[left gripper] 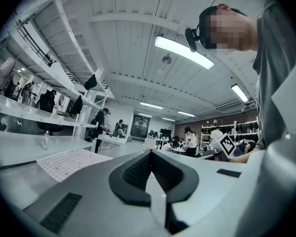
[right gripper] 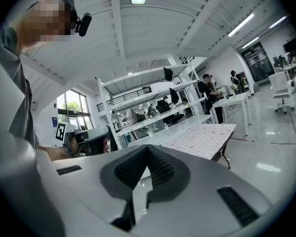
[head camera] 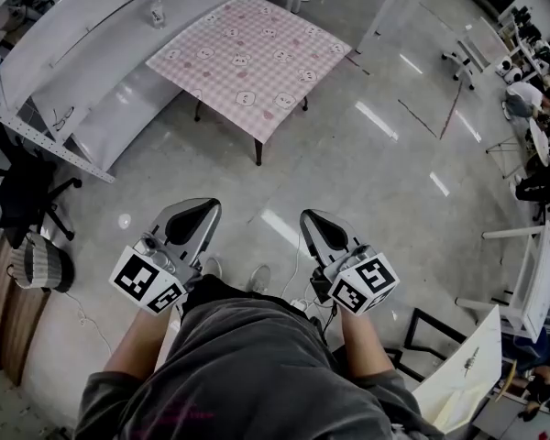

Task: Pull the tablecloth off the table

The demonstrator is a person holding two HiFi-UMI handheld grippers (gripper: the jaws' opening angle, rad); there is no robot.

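Observation:
A pink checked tablecloth (head camera: pixel 252 60) covers a small dark-legged table at the top middle of the head view, standing on the glossy floor. It lies flat, with its edges hanging a little. Both grippers are held low, close to the person's body and far short of the table. My left gripper (head camera: pixel 196 213) and my right gripper (head camera: pixel 317 224) both point toward it, shut, with nothing between the pads. The left gripper view shows the tablecloth (left gripper: pixel 71 162) at lower left beyond my gripper (left gripper: pixel 150 155). In the right gripper view the tablecloth (right gripper: pixel 202 138) lies to the right of my gripper (right gripper: pixel 148 150).
A long white workbench (head camera: pixel 92 58) with a bottle (head camera: pixel 156 12) on it runs along the table's left side. A black office chair (head camera: pixel 27 195) stands at the left. White desks (head camera: pixel 536 282) and seated people (head camera: pixel 532 99) are at the right. A cable lies by the person's feet.

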